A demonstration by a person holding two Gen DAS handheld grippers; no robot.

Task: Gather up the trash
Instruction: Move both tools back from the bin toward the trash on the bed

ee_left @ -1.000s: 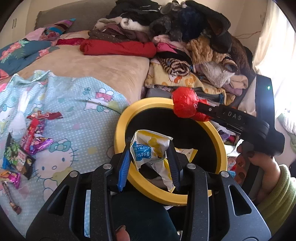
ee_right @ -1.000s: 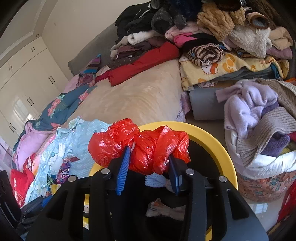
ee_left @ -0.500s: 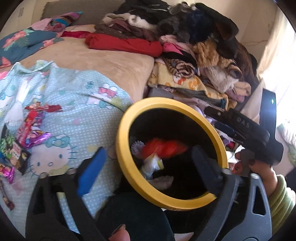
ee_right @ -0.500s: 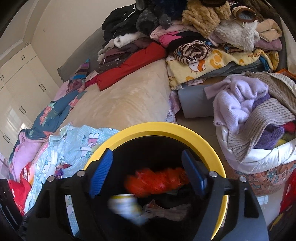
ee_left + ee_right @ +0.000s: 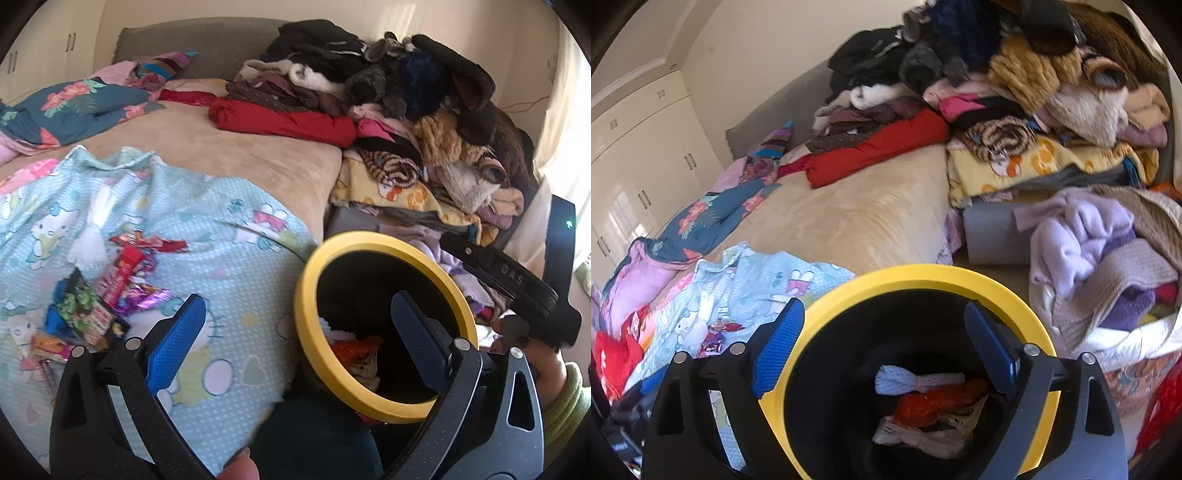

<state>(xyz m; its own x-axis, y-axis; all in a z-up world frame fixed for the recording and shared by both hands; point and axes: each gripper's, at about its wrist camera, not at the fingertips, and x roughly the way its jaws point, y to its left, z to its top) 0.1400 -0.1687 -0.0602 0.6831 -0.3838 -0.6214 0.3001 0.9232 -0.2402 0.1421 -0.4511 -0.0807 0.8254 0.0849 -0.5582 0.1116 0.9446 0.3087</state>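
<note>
I see my left gripper tilted downward, its jaws wide apart and empty, above the blue sheet; candy wrappers lie at nine o'clock from it. My right gripper also tilts down over the yellow-rimmed bin; its jaws have just been opening, nothing between them. The red bag lies inside the bin, at six o'clock.

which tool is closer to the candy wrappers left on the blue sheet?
Left. The left tool, open and empty, has its left finger beside the candy wrappers. The right tool, also open, hangs over the yellow-rimmed bin, farther from them.
</note>
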